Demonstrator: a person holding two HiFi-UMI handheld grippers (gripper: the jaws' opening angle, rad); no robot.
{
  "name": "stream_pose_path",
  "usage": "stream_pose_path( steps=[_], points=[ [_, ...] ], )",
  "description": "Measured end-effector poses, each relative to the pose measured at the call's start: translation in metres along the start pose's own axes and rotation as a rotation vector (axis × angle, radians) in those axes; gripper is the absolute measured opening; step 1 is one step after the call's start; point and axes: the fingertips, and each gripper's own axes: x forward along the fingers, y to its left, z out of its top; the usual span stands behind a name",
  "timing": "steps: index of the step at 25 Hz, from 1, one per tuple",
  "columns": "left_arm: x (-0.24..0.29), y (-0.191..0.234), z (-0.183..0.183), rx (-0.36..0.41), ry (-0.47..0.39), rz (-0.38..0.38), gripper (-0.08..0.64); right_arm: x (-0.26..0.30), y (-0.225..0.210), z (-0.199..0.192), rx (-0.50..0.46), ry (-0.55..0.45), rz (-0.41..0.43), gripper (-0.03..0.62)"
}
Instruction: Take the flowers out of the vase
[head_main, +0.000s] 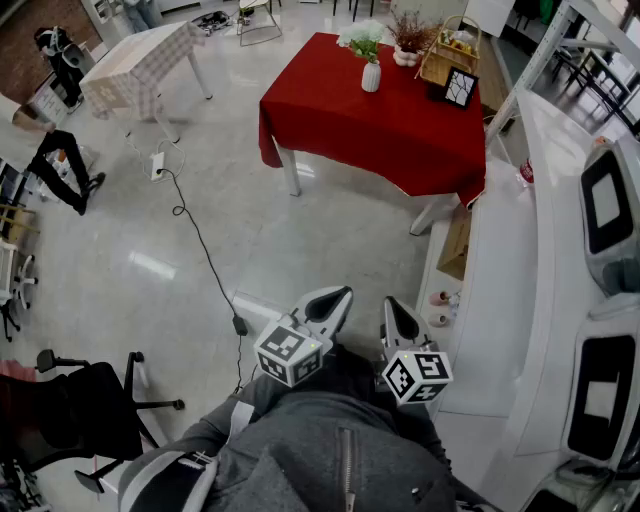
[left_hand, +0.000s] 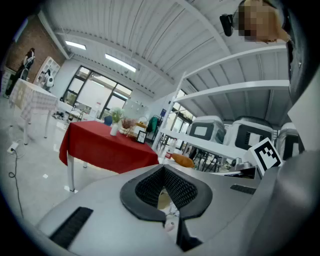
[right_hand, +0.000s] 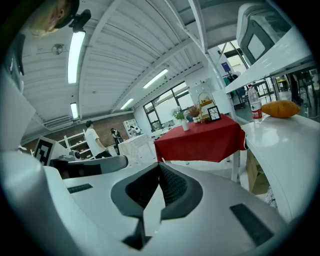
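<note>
A white vase with green and white flowers stands on the far side of a red-clothed table, well away from me. Both grippers are held close to my body, pointing toward that table. My left gripper is shut with nothing in it, and so is my right gripper. In the left gripper view the jaws of the left gripper meet, with the vase small in the distance. In the right gripper view the right gripper is shut and the vase stands far off.
On the red table a wicker basket, dried flowers and a framed picture stand beside the vase. A white counter with machines runs along the right. A cable, an office chair and a checked table are at the left.
</note>
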Motion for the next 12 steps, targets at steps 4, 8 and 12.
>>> stream_pose_path(
  steps=[4,8,12],
  points=[
    [-0.002,0.004,0.001,0.009,0.005,0.017,0.006,0.005,0.005,0.0,0.007,0.012,0.019,0.009],
    [0.001,0.01,0.007,0.006,0.003,0.045,0.006,0.013,0.012,0.005,-0.015,0.019,0.074,0.009],
    [0.015,0.018,0.012,-0.004,0.003,0.055,0.006,0.024,0.016,0.009,-0.029,0.027,0.127,0.011]
  ],
)
